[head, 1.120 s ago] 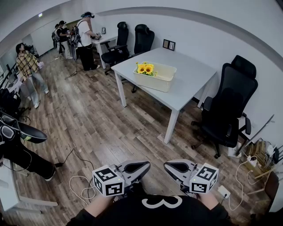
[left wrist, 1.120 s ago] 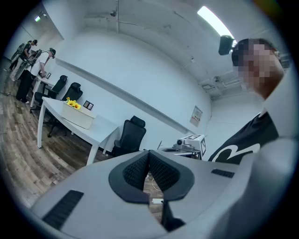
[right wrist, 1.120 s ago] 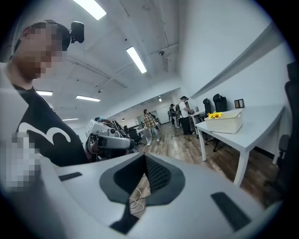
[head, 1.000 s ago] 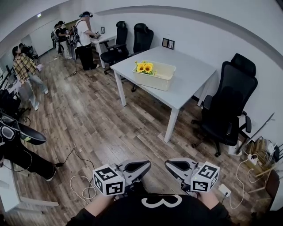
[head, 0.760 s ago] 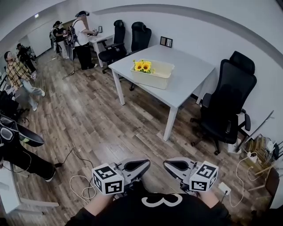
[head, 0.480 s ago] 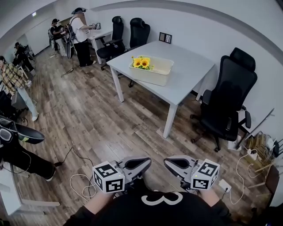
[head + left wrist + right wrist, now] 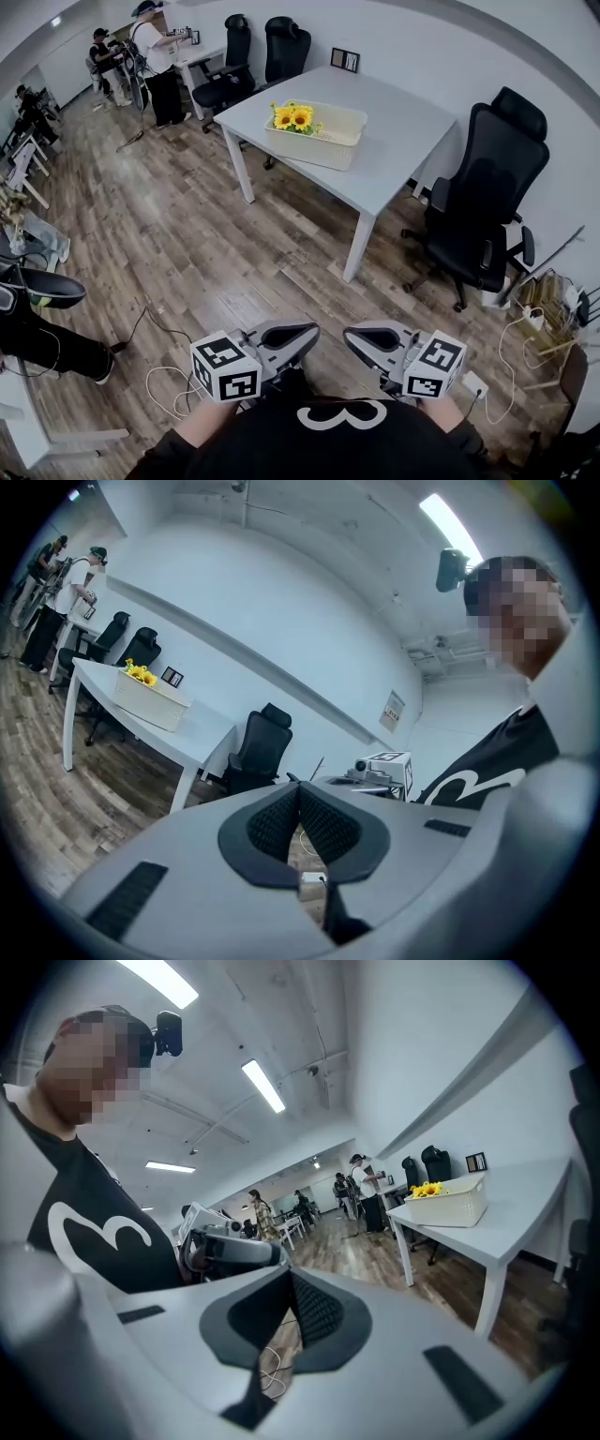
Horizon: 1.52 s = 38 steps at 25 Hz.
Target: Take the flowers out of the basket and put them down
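You are holding both grippers low and close against your chest, side by side, pointing roughly level and a little downward over the wooden floor [image 7: 216, 244]; the left gripper [image 7: 298, 333] is sitting just left of the right gripper [image 7: 361, 336], their marker cubes turned outward and their tips angling toward each other with a gap between; in the left gripper view the ribbed pads are meeting at the tip with nothing between them, so that claw is closed and empty; in the right gripper view the pads are likewise pressing together on nothing; the flowers [image 7: 292, 117] are standing at one end of the basket [image 7: 328, 142], which is resting on the white table [image 7: 398, 155] well ahead of you, far from both claws; a black chair [image 7: 487, 220] is standing beside the table's right side; the head view alone is showing a white cable [image 7: 164, 384] lying on the floor near your feet and several people working at the far left of the room; the left gripper view is catching the right gripper's cube [image 7: 389, 761] and the ceiling lamp above you; the right gripper view is showing the left gripper [image 7: 225, 1246] against your dark shirt, with the basket seen side-on at the table's edge.
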Each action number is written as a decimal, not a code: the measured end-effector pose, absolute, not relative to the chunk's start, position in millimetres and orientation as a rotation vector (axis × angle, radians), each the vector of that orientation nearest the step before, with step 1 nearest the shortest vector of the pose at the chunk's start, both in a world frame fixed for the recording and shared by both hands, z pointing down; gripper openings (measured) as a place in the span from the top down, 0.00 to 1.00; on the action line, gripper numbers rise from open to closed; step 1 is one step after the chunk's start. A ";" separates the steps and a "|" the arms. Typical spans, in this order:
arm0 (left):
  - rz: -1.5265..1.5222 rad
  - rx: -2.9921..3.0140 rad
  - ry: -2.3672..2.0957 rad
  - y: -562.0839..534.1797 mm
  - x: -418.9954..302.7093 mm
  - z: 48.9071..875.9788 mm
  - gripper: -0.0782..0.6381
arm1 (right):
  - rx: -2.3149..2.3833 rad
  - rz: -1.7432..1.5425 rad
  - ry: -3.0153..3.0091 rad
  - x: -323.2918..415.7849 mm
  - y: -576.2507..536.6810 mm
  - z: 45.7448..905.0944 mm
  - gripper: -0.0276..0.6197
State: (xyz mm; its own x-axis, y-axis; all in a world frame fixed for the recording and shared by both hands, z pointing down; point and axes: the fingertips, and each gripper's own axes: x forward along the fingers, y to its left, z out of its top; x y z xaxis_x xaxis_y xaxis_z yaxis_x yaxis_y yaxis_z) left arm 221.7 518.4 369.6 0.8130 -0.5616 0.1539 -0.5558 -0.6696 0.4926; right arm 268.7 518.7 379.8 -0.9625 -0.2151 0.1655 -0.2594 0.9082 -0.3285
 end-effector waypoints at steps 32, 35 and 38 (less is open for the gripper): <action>-0.040 2.419 -0.831 241.2 40.1 365.9 0.87 | 0.470 0.572 -2.912 108.4 242.7 369.2 0.95; -0.023 2.416 -0.832 229.4 39.8 369.2 0.88 | 0.460 0.579 -2.923 104.2 226.0 371.5 0.95; -0.020 2.412 -0.855 209.0 35.5 368.4 0.88 | 0.426 0.568 -2.943 99.5 203.5 369.1 0.95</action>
State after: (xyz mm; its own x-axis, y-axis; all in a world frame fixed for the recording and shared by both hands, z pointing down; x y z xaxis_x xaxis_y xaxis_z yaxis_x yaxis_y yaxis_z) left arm 35.5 209.0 368.4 0.7949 -0.5823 0.1703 -0.5738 -0.6303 0.5230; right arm 99.5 203.5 369.1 -0.9540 -0.2511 0.1636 -0.2940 0.8903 -0.3478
